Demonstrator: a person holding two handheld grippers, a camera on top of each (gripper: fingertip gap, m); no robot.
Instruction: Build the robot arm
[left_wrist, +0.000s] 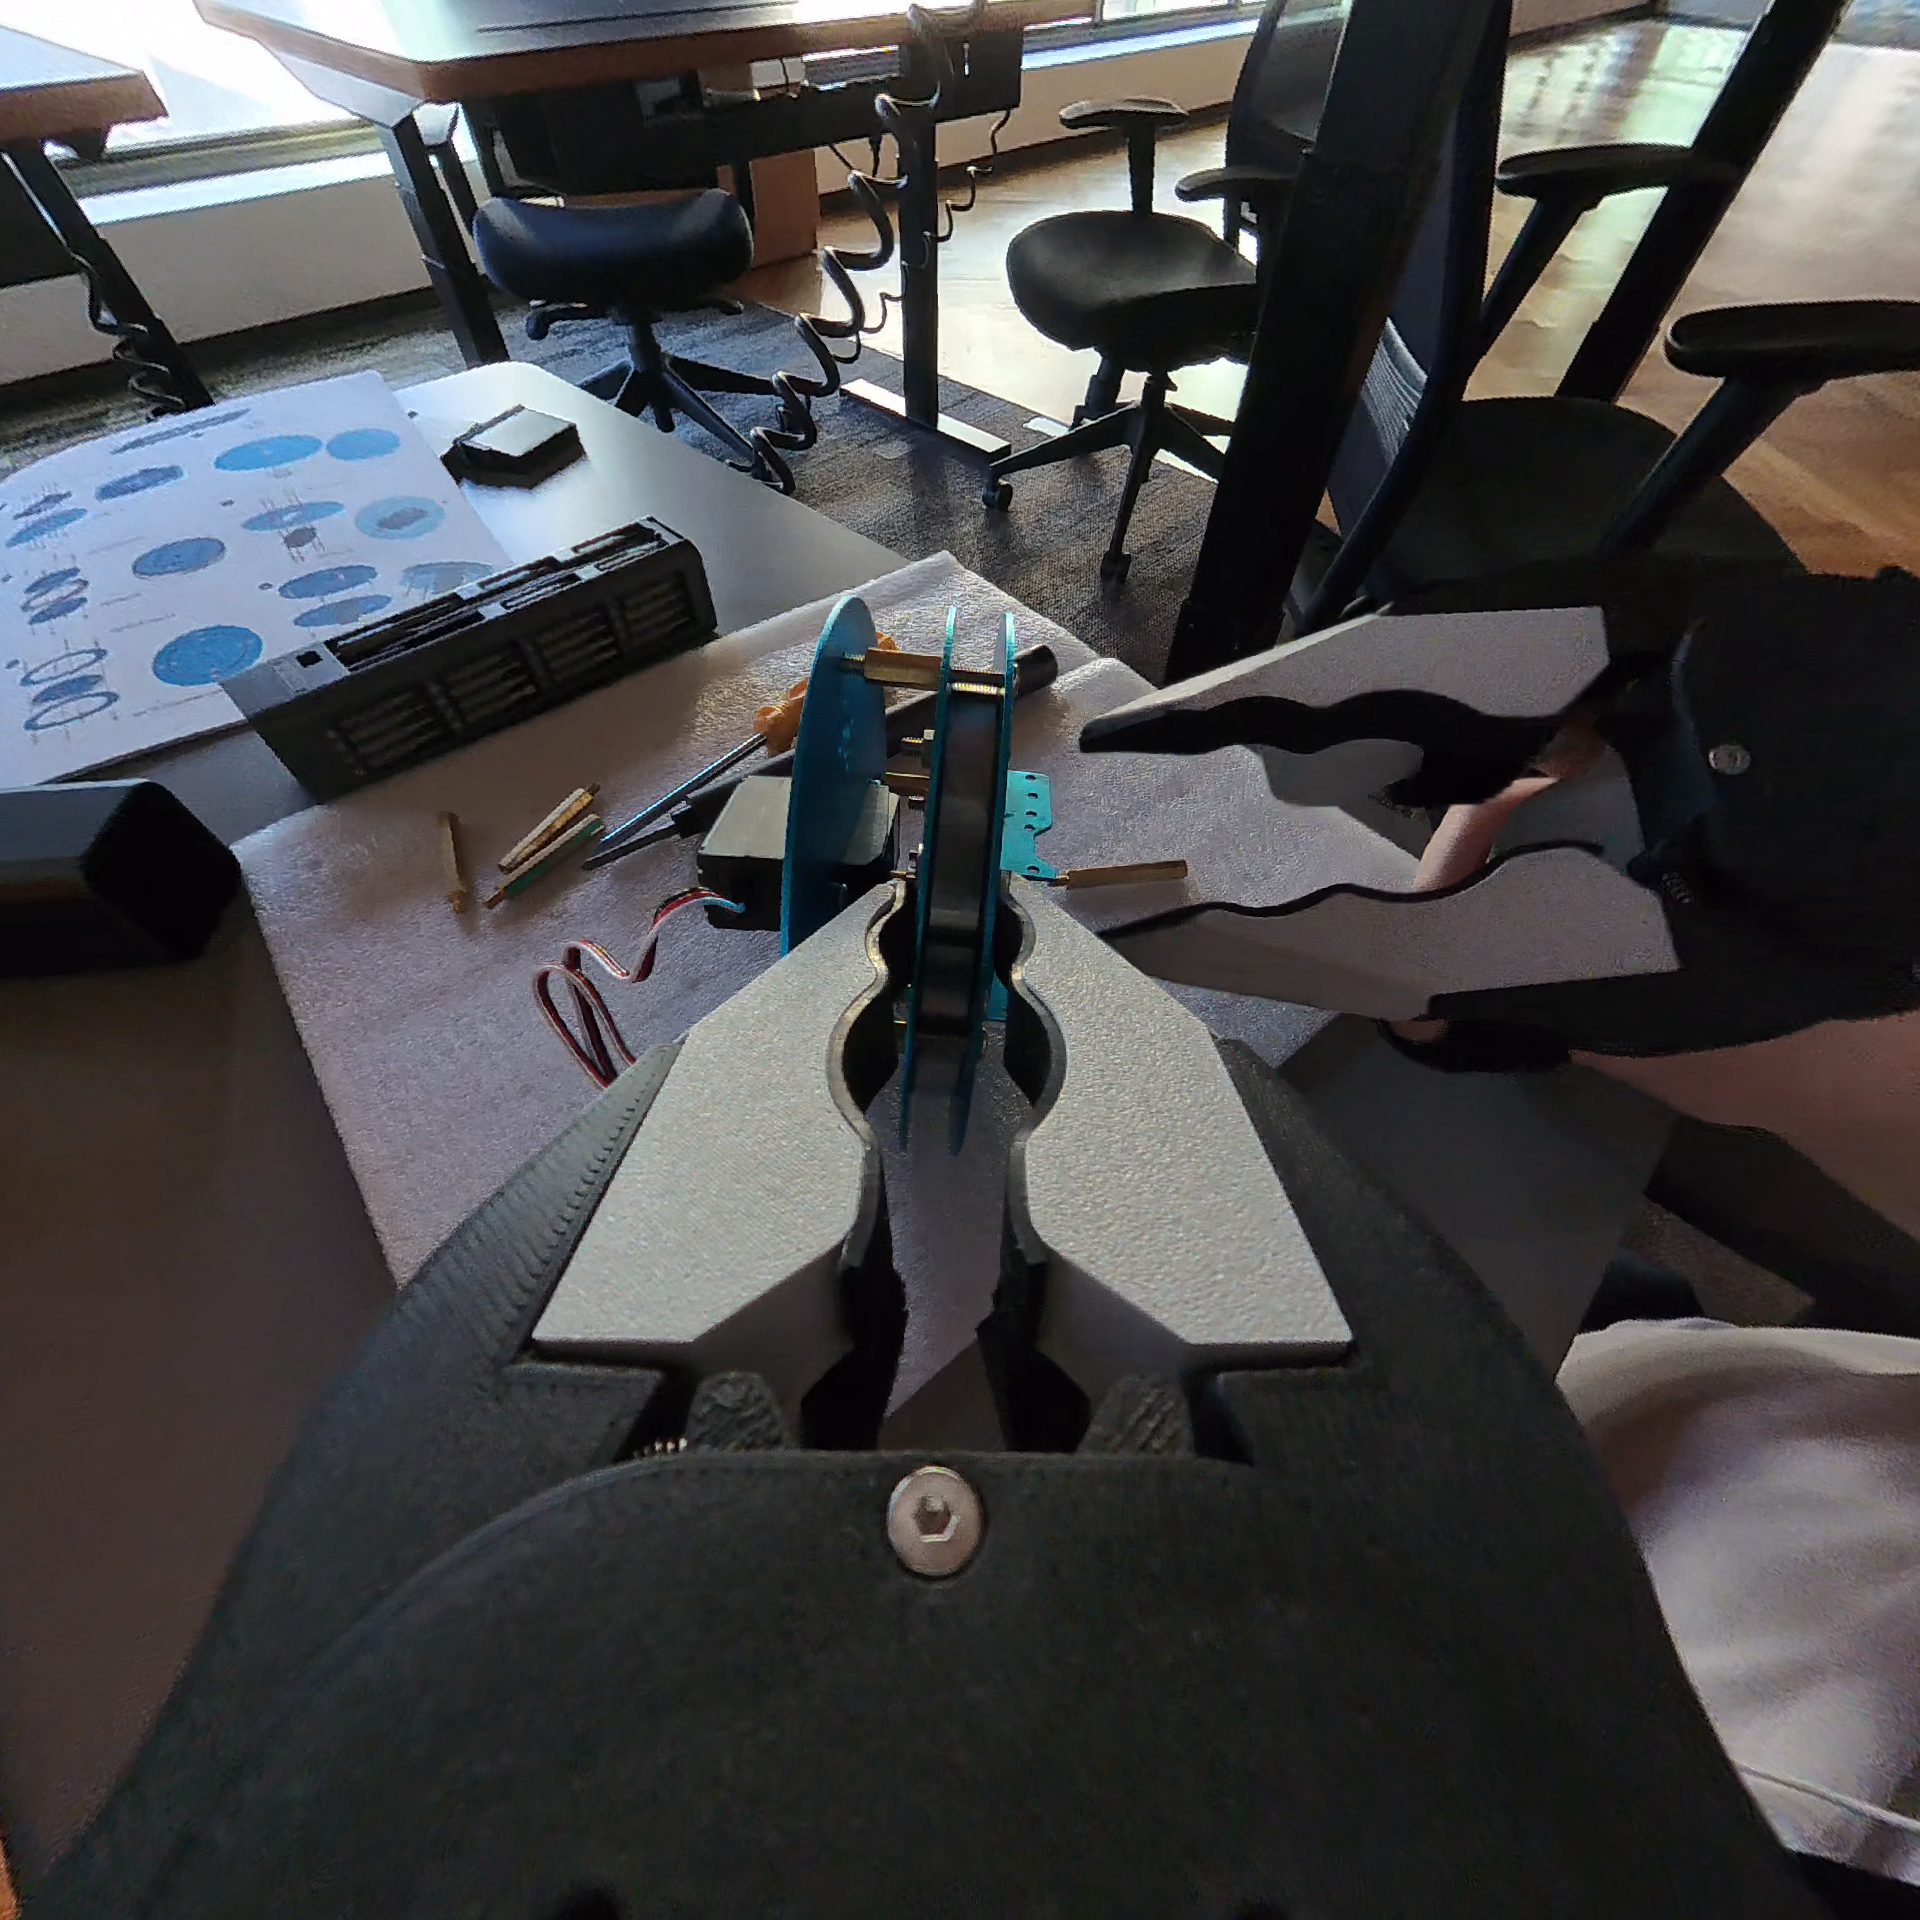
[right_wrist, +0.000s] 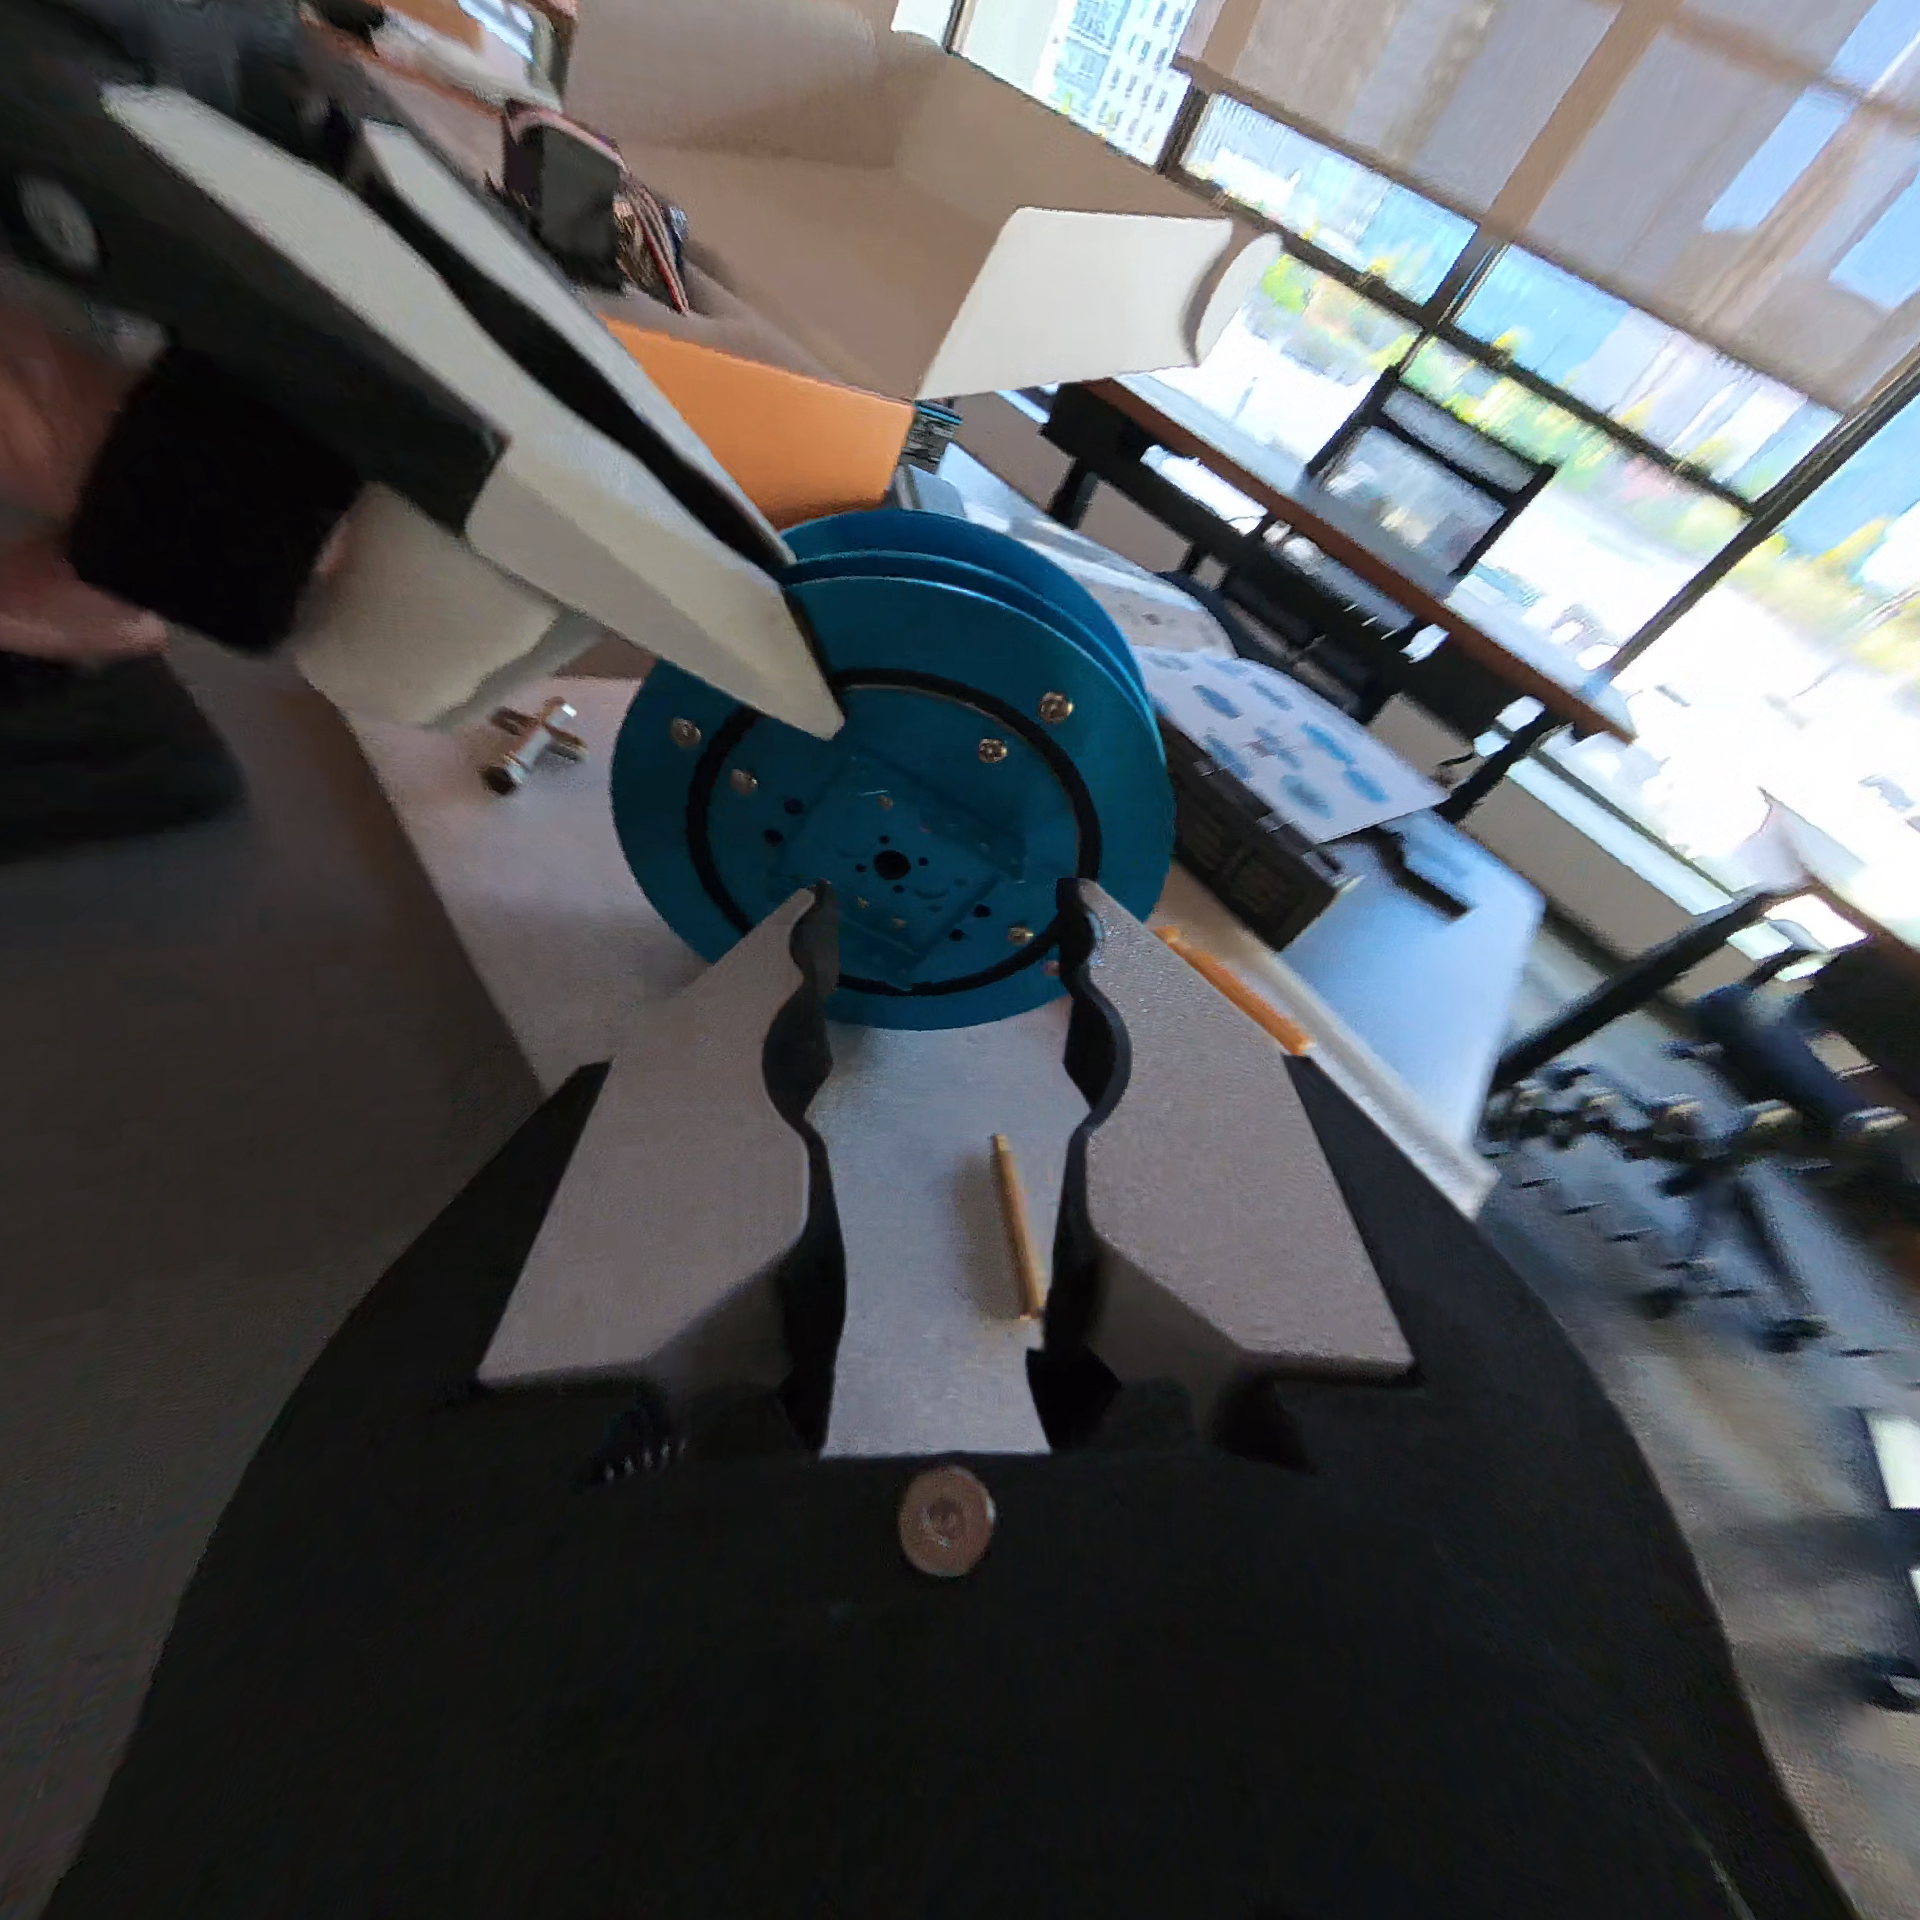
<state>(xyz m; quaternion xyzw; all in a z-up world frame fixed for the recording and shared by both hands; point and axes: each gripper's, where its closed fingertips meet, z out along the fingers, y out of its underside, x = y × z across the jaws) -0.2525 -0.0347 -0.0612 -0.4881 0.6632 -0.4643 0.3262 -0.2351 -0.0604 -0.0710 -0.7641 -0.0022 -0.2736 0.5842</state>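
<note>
Left gripper (left_wrist: 945, 925) clamped on upright blue disc assembly (left_wrist: 961, 831) mid-bench; right gripper (right_wrist: 945, 904) apart, just beside it

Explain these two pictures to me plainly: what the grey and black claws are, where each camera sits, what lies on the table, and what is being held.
Each claw is a hand-held two-finger gripper with its own camera looking along its fingers. In the left wrist view, the left gripper is shut on the edges of the blue round metal plate assembly, which stands on edge on the white foam mat. The right gripper comes in from the right, open and empty. In the right wrist view, the right gripper faces the flat side of the assembly. On the mat lie brass standoff rods, an orange-handled screwdriver and a black servo motor with red wires. Beyond sit a black bit case and a printed sheet.
</note>
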